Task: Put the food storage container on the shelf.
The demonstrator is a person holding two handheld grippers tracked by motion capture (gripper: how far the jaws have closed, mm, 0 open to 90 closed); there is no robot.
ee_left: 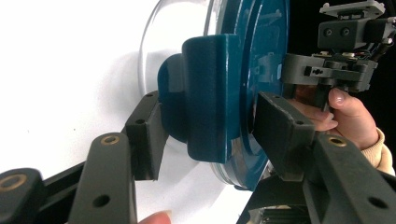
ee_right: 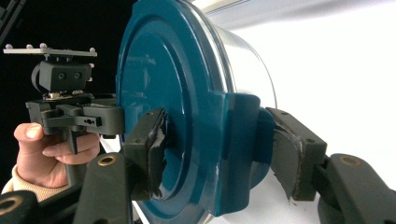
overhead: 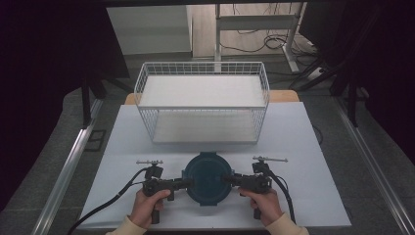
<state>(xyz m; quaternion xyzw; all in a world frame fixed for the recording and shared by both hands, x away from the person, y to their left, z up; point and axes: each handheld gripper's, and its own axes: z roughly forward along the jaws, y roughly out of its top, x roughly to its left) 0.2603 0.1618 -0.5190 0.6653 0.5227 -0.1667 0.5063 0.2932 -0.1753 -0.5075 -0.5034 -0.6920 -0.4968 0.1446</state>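
Note:
A round container with a dark teal lid [overhead: 207, 178] stands on the white table [overhead: 303, 147] near its front edge. Its clear bowl [ee_left: 154, 37] shows under the lid. My left gripper [overhead: 188, 183] comes in level from the left and my right gripper [overhead: 227, 180] from the right. In the left gripper view, my left gripper [ee_left: 212, 130] is shut on the lid's side latch [ee_left: 205, 93], one pad under the latch and one on the lid's top. In the right gripper view, my right gripper [ee_right: 219, 147] clamps the opposite latch [ee_right: 238, 140] the same way.
A white wire basket [overhead: 203, 107] with a shelf stands behind the container, mid-table. Bare table surface lies to both sides of the container. The person's hands [overhead: 147, 208] hold the grippers at the front edge. Dark floor and desk legs lie beyond the table.

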